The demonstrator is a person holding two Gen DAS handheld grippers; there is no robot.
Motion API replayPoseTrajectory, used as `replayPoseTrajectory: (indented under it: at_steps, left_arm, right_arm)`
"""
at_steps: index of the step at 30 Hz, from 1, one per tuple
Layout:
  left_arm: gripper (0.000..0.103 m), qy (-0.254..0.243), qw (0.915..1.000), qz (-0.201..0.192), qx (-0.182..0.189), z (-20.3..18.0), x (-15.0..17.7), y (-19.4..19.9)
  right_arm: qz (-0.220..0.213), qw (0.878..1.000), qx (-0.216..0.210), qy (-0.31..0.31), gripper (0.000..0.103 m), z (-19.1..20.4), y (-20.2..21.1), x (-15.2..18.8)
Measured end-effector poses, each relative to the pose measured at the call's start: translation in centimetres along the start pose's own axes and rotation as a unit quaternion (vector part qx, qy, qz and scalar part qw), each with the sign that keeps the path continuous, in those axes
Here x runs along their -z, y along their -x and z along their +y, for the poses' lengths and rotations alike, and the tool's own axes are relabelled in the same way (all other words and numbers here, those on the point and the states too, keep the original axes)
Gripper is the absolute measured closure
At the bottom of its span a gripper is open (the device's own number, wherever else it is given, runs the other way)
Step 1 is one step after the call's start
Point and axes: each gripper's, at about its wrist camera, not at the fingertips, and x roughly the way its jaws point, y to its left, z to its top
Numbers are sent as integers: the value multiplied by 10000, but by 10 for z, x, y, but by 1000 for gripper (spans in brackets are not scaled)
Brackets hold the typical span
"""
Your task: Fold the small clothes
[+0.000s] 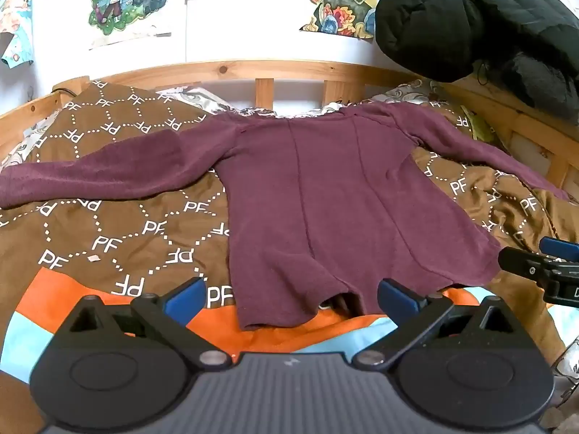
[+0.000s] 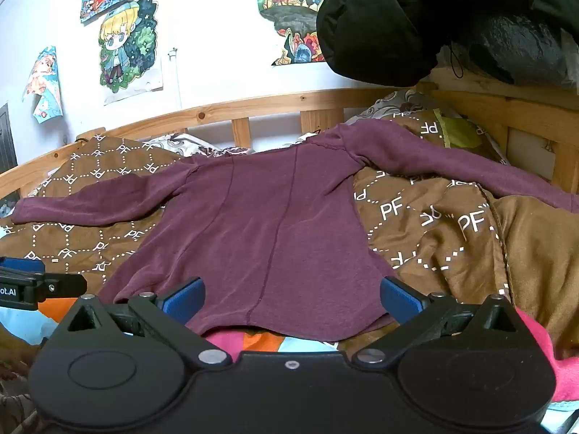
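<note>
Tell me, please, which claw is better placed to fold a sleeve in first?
Probably the left claw: the maroon long-sleeved knit top spreads its left sleeve flat nearby, while the other sleeve trails far away.

Both views are brightly and evenly lit, with the white wall (image 1: pixel 224 29) at the top washed out by glare. Fisheye distortion bows the bed rail (image 2: pixel 253 105) and darkens the corners. Focus is fairly sharp; shadows are soft.

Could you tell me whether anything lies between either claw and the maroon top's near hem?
Nothing visible does. The top lies spread flat on the blanket, its near hem just ahead of the open left claw and open right claw, with nothing lying on it.
</note>
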Motion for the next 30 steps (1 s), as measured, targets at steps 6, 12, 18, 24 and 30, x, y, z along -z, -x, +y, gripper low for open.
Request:
replayPoseTrajectory:
  at_steps: [6,12,18,24,30]
  left_arm:
    - [1,-32,10000,-11,-11,-1,0,0]
    - [1,-31,10000,-1,-9,-3,0,-2]
    - [1,-29,10000,5,-1,-3,0,-2]
    - [1,-24,10000,9,-2,-2,0,-2]
    - [1,-26,10000,7,-8,-2,1,-2]
  right_arm:
    - [-30,10000,9,6,0,0,0,0]
    - [-46,10000,0,9,0,0,1,0]
    - [-35,10000,7,8,0,0,0,0]
    - [-36,10000,8,9,0,-1,0,1]
    - [-35,10000,8,6,0,0,0,1]
